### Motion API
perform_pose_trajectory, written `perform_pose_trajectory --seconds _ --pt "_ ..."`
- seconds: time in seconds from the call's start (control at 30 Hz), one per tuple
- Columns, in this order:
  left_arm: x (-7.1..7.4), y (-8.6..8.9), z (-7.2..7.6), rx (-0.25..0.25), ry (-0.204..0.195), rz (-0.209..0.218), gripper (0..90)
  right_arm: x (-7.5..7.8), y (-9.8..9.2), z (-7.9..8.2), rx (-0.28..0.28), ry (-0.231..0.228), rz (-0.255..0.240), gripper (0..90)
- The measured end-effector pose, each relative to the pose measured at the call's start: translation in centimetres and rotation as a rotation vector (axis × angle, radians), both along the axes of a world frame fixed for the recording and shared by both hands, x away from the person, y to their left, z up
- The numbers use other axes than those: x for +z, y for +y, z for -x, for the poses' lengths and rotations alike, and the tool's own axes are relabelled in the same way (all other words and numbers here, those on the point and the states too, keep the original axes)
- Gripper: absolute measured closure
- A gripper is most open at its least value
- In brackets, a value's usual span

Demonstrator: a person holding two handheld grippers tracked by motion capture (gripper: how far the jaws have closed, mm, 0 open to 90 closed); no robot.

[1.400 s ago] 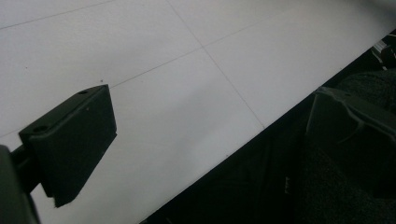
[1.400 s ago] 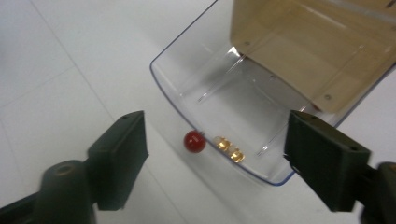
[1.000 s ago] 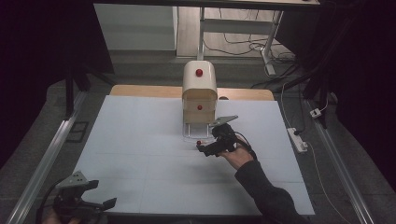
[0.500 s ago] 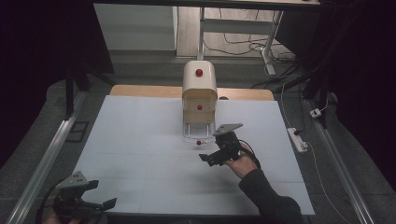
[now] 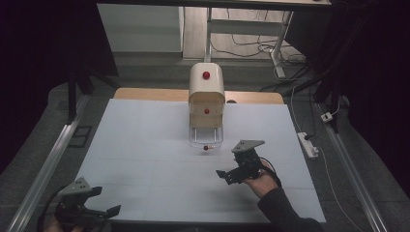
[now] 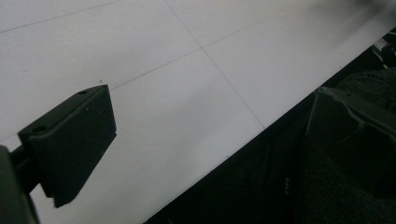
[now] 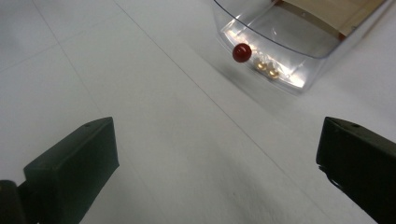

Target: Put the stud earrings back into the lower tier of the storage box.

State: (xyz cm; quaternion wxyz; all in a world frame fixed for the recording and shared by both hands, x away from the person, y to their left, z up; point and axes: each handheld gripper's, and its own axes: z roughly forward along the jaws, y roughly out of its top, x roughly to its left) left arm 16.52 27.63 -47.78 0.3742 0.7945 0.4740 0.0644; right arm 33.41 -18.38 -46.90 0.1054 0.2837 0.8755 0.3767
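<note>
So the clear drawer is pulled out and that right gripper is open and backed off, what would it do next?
Probably bring something to the open clear drawer. The right gripper is open with nothing between its jaws, apart from the drawer's red knob; the drawer looks empty.

High view: overhead, facing forward and down. Gripper views: low, close over white table sheet (image 5: pixel 145 145), shared with high view.
</note>
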Motion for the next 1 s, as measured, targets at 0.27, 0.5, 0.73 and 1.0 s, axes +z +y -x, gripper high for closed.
perform_pose_trajectory --seconds 0.27,0.5,0.73,1.0 --pt "0.0 0.0 0.0 0.000 0.001 0.001 1.1 0.1 -1.8 1.4 -0.025 0.007 0.017 0.0" --pt "0.0 0.0 0.0 0.000 0.002 0.002 0.9 0.0 -3.5 2.6 -0.044 0.026 0.028 0.0" --pt "0.0 0.0 0.0 0.001 0.003 0.002 0.7 0.2 -5.4 3.9 -0.086 0.033 0.006 0.0" --pt "0.0 0.0 -0.1 -0.001 0.009 -0.005 0.8 0.4 -7.4 5.5 -0.150 0.039 -0.015 0.0"
